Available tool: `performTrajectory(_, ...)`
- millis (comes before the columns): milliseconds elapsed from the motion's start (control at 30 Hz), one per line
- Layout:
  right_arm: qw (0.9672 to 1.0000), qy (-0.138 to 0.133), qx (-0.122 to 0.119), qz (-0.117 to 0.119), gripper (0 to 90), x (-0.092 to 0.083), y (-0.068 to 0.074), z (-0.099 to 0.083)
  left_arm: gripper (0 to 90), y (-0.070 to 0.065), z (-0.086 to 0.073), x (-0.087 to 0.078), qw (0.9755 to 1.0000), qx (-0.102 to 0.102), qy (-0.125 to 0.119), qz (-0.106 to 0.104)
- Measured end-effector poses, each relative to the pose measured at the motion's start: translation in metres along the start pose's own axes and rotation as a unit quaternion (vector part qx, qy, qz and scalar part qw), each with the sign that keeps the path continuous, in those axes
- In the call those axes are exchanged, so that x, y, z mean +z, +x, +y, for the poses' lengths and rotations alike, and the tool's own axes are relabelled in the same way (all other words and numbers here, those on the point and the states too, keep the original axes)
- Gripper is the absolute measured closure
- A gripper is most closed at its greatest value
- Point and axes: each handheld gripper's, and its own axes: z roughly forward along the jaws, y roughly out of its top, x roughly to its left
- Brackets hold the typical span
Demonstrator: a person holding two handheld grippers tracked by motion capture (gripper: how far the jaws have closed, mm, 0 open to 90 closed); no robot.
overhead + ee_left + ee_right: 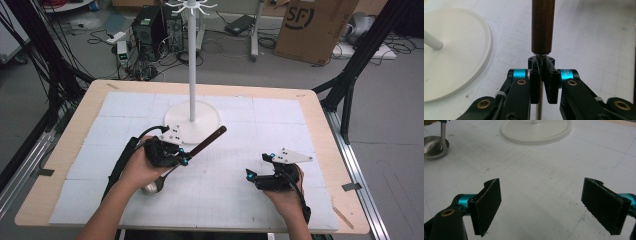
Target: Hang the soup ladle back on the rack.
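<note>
Nearest the lens: two forearms reaching in over the worktop [320,115], one claw apiece. Left claw [184,159] clenched on the thin metal shaft of a ladle [186,155], just below its dark wooden handle [543,25], jaws pressed nearly together with the shaft pinched between the pads. Handle angled up and away toward the round base of the white hook stand [192,60]; steel bowl [435,147] low at the near-left end, close over the white mat, contact with it hard to judge. Right claw [257,176] released, jaws standing wide apart with nothing between them, hovering over bare mat [536,185] well to the right of the ladle. Judging by the stand's ring of hooks at the top, likely aim: hanging the ladle there. Done so far: pickup secured, ladle tilted and apparently leaving the mat. Left to do: raising it to hook height, turning the handle end upward, catching it on a hook, then letting go. No hole or loop on the handle end discernible, so the hanging method uncertain.
</note>
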Motion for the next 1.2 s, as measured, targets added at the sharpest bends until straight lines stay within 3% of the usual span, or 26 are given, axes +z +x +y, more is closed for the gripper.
performTrajectory(233, 1.0000, 0.000, -0.001, 0.000, 15.0, 0.000, 0.000, 0.000, 84.5, 0.007, 0.003, -0.022, 0.9973, -0.028, -0.068, -0.010)
performTrajectory(400, 1.0000, -0.003, 0.001, 0.001, 15.0, -0.001, 0.000, 0.000, 84.4, 0.014, 0.011, -0.042, 0.9949, -0.036, -0.095, -0.001)
performTrajectory(567, 1.0000, 0.000, -0.001, 0.003, 15.0, -0.001, 0.000, 0.000, 84.4, 0.025, 0.022, -0.060, 0.9949, -0.030, -0.095, 0.018)
performTrajectory(733, 1.0000, -0.002, -0.001, 0.001, 15.0, 0.000, -0.001, 0.000, 84.4, 0.036, 0.035, -0.076, 0.9937, -0.032, -0.105, 0.022)
performTrajectory(933, 1.0000, 0.001, -0.003, 0.004, 15.0, -0.001, 0.000, 0.000, 84.4, 0.053, 0.048, -0.093, 0.9906, -0.041, -0.130, 0.016)
performTrajectory(1200, 1.0000, -0.001, -0.004, 0.004, 15.0, 0.000, 0.002, 0.002, 84.4, 0.072, 0.064, -0.108, 0.9885, -0.051, -0.140, 0.029)
